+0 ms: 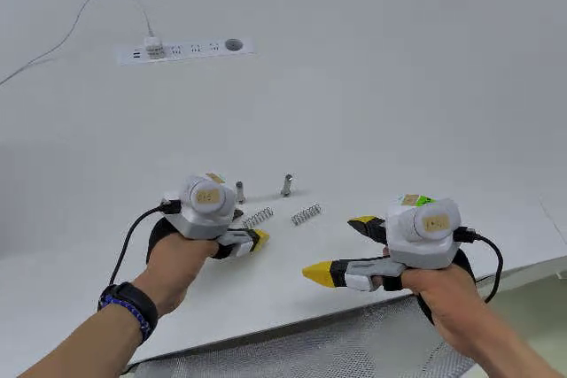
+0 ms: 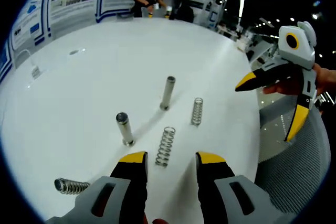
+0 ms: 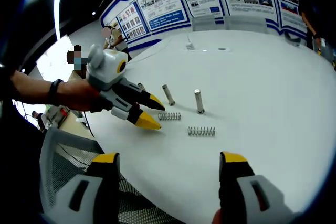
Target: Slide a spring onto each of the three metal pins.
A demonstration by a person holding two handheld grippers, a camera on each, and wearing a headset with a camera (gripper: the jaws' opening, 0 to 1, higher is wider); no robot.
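Left gripper (image 2: 173,157) is low over the white table (image 1: 372,112). Its fingers (image 2: 131,174) are apart with nothing clamped. The near spring (image 2: 166,146) lies flat, roughly along the gripper's axis, and its closer end falls between the fingertips in the left gripper view. Cannot tell whether it touches them. Judgement: lined up to close on this spring.

Right gripper (image 3: 169,156) sits off to the side, near the table's front edge. Its fingers (image 3: 233,163) are spread wide and empty. Probably parked there to leave the left gripper room, within reach of the second spring or of a pin that needs steadying.

Two metal pins stand upright on the table.
- The near pin (image 2: 124,128) is just left of the near spring.
- The far pin (image 2: 168,93) is beyond it.
- Both are bare.

The far spring (image 2: 197,111) lies flat just right of the far pin, apart from it. A third coil (image 2: 71,185) lies flat beside the left finger and has a dark end. Cannot tell whether a pin is inside it.

Upright pins suit the job, since a spring only needs lowering over the top. The springs lie flat, so each must be tipped on end after pickup and gripped on its side to leave the bore open.

Risks: the thin coil could roll or squash under the fingers, and a slim pin could topple if nudged.

Power strip (image 1: 184,49) is at the back, well apart.

Progress: early, with neither standing pin loaded.
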